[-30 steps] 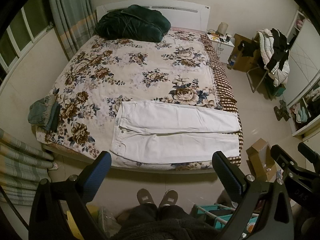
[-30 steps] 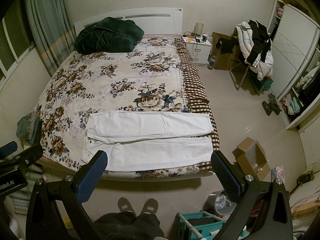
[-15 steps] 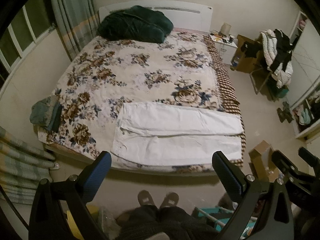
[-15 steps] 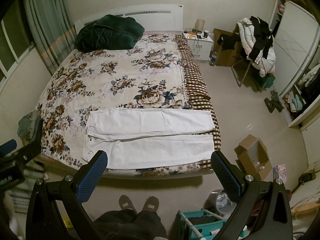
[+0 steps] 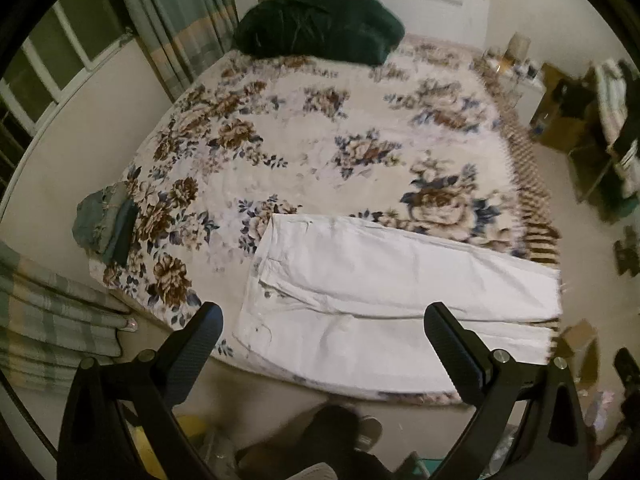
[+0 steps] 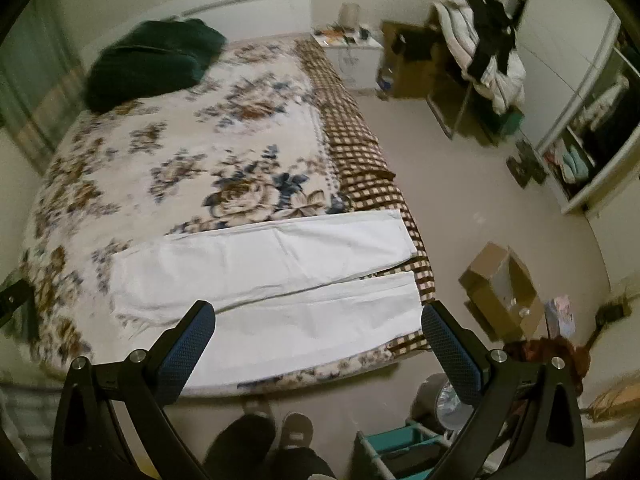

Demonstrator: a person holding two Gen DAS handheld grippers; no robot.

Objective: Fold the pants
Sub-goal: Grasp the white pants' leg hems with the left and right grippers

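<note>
White pants [image 5: 384, 292] lie flat across the near edge of the floral bed [image 5: 320, 152], waist to the left, both legs stretched to the right. They show in the right wrist view [image 6: 272, 288] too, leg ends near the bed's right corner. My left gripper [image 5: 322, 336] is open and empty, held above the waist end. My right gripper [image 6: 318, 332] is open and empty, held above the near leg. Neither touches the cloth.
A dark green bundle [image 5: 320, 26] lies at the headboard. Folded greenish clothes [image 5: 106, 224] sit on the bed's left corner. A cardboard box [image 6: 500, 292], a chair piled with clothes [image 6: 484, 48], a nightstand [image 6: 352, 52] and a teal rack [image 6: 400, 448] stand on the floor at right. My feet [image 6: 276, 428] are at the bed's foot.
Both grippers have moved forward and down toward the bed; the pants now look larger and closer. The left view swung toward the waist, the right toward the leg ends. The pants have not moved.
</note>
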